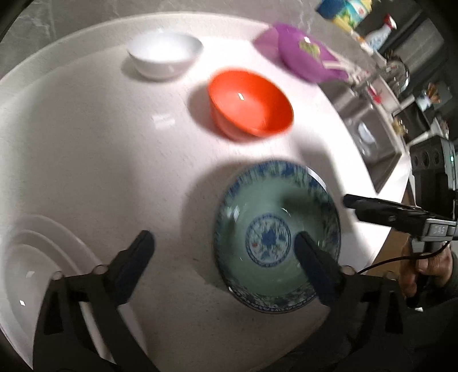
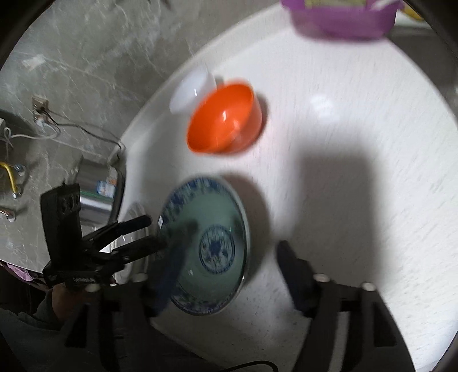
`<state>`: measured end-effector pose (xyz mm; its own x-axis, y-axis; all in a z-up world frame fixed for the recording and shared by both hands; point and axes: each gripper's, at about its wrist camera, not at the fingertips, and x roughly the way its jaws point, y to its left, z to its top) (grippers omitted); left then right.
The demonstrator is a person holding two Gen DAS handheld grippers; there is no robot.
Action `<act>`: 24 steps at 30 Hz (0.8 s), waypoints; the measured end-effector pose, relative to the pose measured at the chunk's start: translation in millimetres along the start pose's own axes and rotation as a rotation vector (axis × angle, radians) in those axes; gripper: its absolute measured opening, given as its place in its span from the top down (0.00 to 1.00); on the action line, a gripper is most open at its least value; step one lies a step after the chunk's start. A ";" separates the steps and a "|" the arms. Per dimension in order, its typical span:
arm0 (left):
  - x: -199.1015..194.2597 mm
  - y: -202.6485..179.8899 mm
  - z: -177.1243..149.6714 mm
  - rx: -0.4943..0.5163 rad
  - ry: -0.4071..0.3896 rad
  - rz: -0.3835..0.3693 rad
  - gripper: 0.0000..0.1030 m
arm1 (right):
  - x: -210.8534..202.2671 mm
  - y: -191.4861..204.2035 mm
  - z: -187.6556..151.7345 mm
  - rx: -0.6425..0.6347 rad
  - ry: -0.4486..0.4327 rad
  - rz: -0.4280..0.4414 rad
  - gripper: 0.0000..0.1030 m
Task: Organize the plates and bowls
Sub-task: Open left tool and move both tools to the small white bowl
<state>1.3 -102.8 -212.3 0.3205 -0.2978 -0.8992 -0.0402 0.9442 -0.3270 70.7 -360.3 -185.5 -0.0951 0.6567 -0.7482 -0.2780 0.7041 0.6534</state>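
A blue-and-white patterned bowl (image 1: 276,237) stands on the white counter (image 1: 114,148); it also shows in the right wrist view (image 2: 209,249). My left gripper (image 1: 224,243) is open, its right finger over the bowl's inside, its left finger over the counter. My right gripper (image 2: 237,249) is open, its left finger over the bowl's near-left rim. An orange bowl (image 1: 252,104) (image 2: 226,117) and a white bowl (image 1: 164,54) (image 2: 191,91) stand farther back. White plates (image 1: 37,274) are stacked at the left. The right gripper (image 1: 400,214) shows beside the bowl in the left view.
A purple bowl (image 1: 306,55) (image 2: 343,17) sits at the counter's far end. A steel sink (image 1: 369,137) lies to the right of the counter. Bottles and jars stand behind it. A marble wall (image 2: 71,57) with cables backs the counter.
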 end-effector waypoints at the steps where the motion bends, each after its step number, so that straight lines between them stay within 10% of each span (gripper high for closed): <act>1: -4.8 4.0 5.9 -0.008 -0.006 0.001 0.00 | -8.8 -0.2 6.8 -0.002 -0.028 -0.003 0.14; 11: -26.5 97.3 138.9 -0.104 -0.074 0.091 0.00 | -7.5 32.2 136.3 -0.081 -0.159 0.022 0.11; 24: 43.5 150.6 230.7 -0.149 -0.027 0.078 0.02 | 127.5 41.9 252.1 -0.028 0.059 -0.039 0.32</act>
<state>227.5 58.9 -233.6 0.3359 -0.2185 -0.9162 -0.2049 0.9325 -0.2975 287.9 -179.0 -224.4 -0.1400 0.6109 -0.7792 -0.3094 0.7206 0.6205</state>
